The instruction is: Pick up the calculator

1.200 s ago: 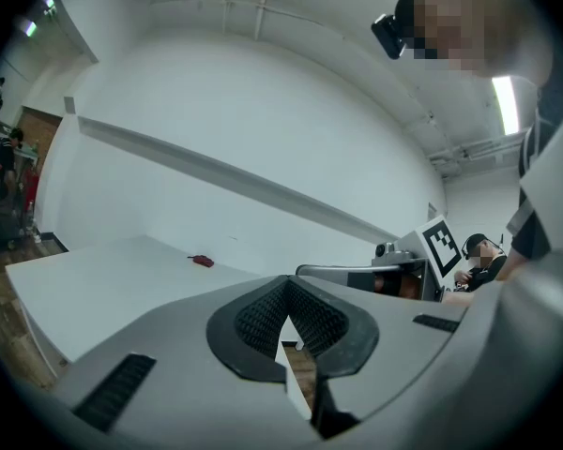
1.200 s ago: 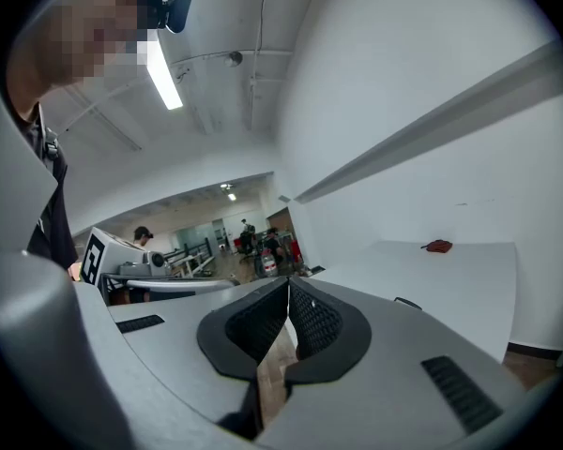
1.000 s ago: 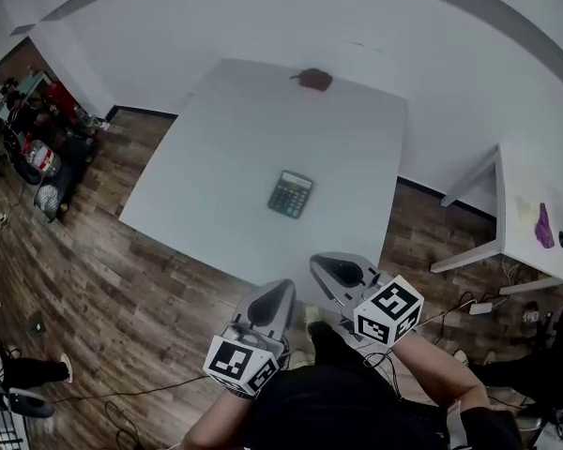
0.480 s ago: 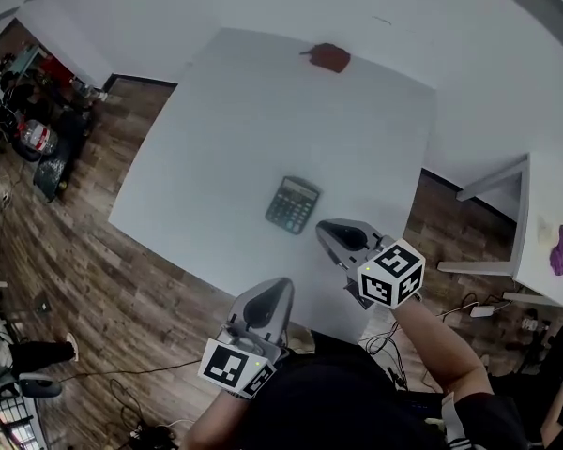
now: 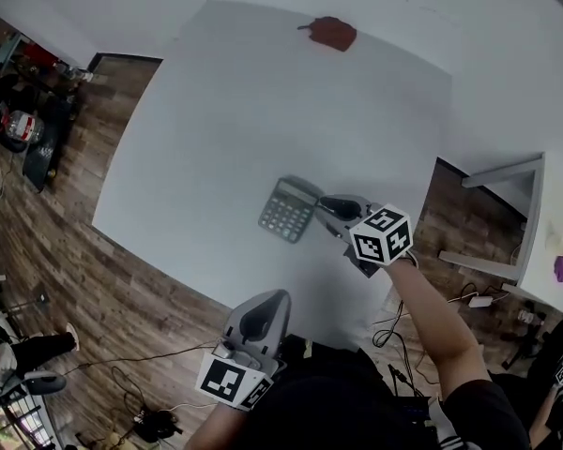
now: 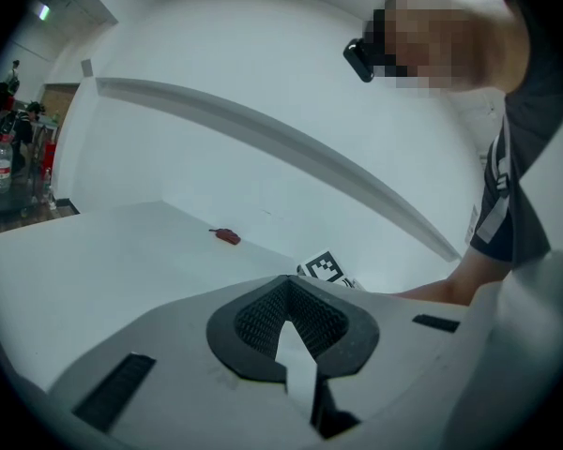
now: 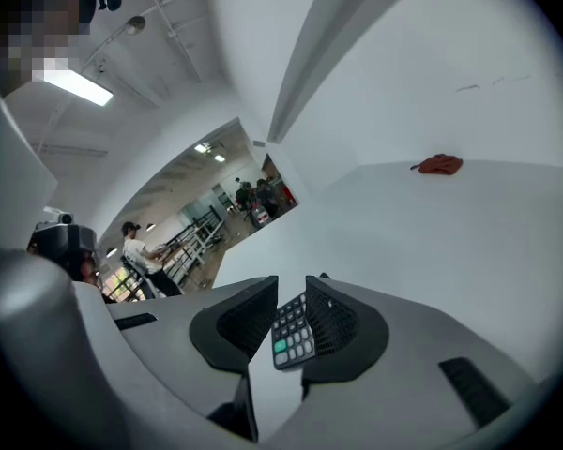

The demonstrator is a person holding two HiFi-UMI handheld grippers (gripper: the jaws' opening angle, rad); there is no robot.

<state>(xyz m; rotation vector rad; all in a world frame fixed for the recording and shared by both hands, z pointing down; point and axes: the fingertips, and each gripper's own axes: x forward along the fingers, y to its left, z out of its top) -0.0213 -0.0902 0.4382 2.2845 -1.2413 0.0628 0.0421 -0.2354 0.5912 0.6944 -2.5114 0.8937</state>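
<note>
Calculator, head view: lies flat, keys up, on the white table.
Right claw, head view: the right claw has its tip just beside the calculator's right edge, at the display end.
Left claw, head view: the left claw hangs well back from the calculator, past the table's near edge and close to the person's body.
Red thing, head view: a small red thing sits far beyond the calculator, by the table's far edge.
Left gripper view: jaws together at the tips with nothing between them; the calculator does not show.
Right gripper view: jaws apart, with the calculator's keypad showing in the gap and one side of it behind a pad. No clamp is made; whether a pad touches it, I cannot tell.
Step in hand: the reach looks all but done; the grasp is not yet made.
Next move: likely needs the jaws set astride the thin body, a firm close, then a level lift.
</note>
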